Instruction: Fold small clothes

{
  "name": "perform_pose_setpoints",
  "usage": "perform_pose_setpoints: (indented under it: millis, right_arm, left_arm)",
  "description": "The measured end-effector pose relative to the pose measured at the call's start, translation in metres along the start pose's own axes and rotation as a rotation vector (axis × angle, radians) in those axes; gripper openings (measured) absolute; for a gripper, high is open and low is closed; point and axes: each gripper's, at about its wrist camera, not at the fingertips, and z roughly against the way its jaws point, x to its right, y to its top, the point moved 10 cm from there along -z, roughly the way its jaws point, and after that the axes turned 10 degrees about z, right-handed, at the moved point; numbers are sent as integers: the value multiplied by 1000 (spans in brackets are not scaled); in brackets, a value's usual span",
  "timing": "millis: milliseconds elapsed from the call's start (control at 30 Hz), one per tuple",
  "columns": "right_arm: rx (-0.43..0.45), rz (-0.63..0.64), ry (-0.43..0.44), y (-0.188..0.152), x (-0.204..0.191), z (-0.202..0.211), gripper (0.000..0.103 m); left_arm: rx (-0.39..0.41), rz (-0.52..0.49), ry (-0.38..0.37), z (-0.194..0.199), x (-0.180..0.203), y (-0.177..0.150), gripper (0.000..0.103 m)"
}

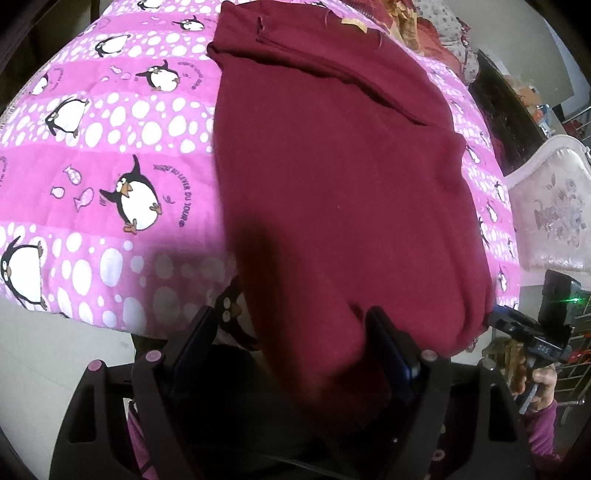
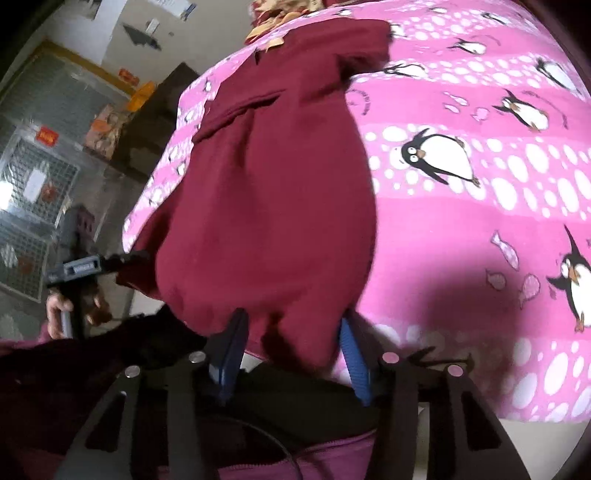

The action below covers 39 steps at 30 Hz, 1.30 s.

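A dark red garment (image 1: 332, 177) lies lengthwise on a pink penguin-print quilt (image 1: 92, 155), its near hem hanging over the bed edge. My left gripper (image 1: 291, 332) has its two fingers set apart with the hem bunched between and over them. My right gripper (image 2: 291, 332) likewise straddles the other hem corner of the garment (image 2: 266, 192), blue pads (image 2: 351, 354) apart. In neither view can I tell if the cloth is pinched. Each gripper shows in the other's view, the right gripper (image 1: 517, 325) and the left gripper (image 2: 110, 262) both at the hem.
The quilt (image 2: 480, 206) covers the bed. A white padded headboard (image 1: 554, 214) stands at the right of the left view. Other clothes (image 1: 424, 26) are piled at the far end. Wire cages (image 2: 33, 177) and dark furniture (image 2: 159, 110) stand beside the bed.
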Motion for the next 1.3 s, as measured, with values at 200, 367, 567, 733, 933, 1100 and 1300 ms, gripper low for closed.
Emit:
perform_pose_setpoints:
  millis: [200,367,567,733,933,1100,1300]
  right_arm:
    - [78,-10,-3,3,-1,-2,40]
    - [98,-12,4,3,-4,8,11]
    - [120,50,75,0,-38,39,11]
    - [82,51,98,-13,-47,38,11]
    - [117,-1,163,6,-43,44,11]
    - [234,22,191,64,-45,71,11]
    - [360,49,156,160,-35,80,11]
  left_arm:
    - [-11,-23,20,-7,1,-3,59]
    - [32,-59,69,1,-10,-1,7]
    - [100,-106,-12,44,-6,2,6]
    - [103,-120,-20,56,-15,-4,6]
    - [102,-86,-54,54,-15,4,6]
    - [188,-117,-85,78,1,44,6]
    - [338,-133,-86,101,26,126,6]
